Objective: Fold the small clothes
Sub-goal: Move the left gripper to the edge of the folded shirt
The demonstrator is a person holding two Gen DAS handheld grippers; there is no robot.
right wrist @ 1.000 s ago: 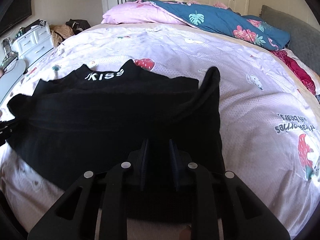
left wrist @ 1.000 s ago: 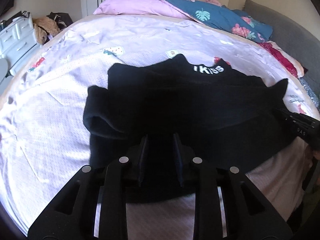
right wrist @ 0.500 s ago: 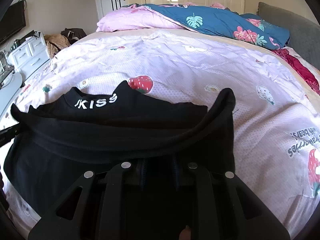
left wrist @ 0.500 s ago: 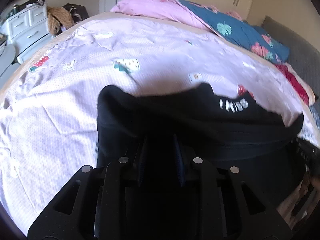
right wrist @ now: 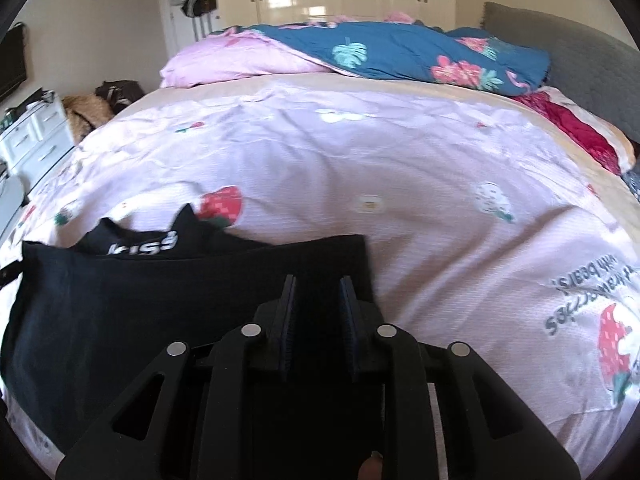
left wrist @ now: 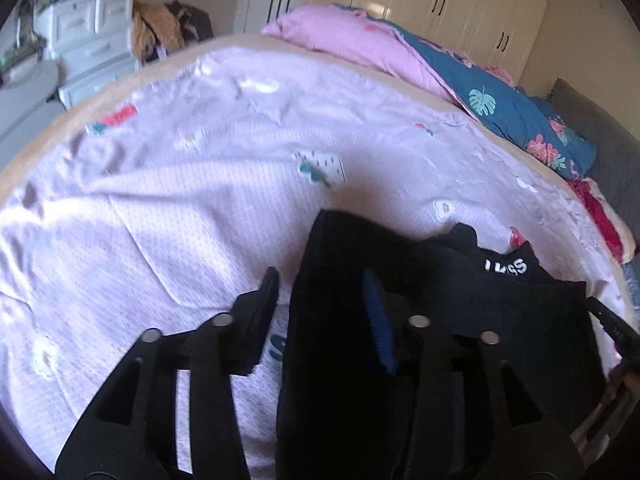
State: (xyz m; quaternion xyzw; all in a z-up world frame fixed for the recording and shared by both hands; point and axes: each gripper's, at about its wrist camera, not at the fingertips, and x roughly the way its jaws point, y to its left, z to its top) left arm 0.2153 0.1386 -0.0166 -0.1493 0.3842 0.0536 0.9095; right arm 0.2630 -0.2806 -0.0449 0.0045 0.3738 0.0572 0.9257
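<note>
A small black garment (left wrist: pixel 460 320) with white "kiss" lettering lies folded over on the lilac bed sheet (left wrist: pixel 200 208); it also shows in the right wrist view (right wrist: pixel 168 300). My left gripper (left wrist: pixel 320 288) is open, its jaws wide apart over the garment's left edge, with cloth lying between them. My right gripper (right wrist: pixel 318 292) is open with a narrower gap, over the garment's right edge. The right gripper's tip (left wrist: pixel 612 328) shows at the right edge of the left wrist view.
A pink pillow (right wrist: pixel 240 64) and a blue floral duvet (right wrist: pixel 420 56) lie at the bed's far side. A grey headboard (right wrist: pixel 580 60) is at right, red cloth (right wrist: pixel 568 124) beside it. White drawers (left wrist: pixel 92 36) stand left of the bed.
Both grippers carried the garment's near edge forward over itself, folding it. Both then opened and let the cloth go. The left camera swung left.
</note>
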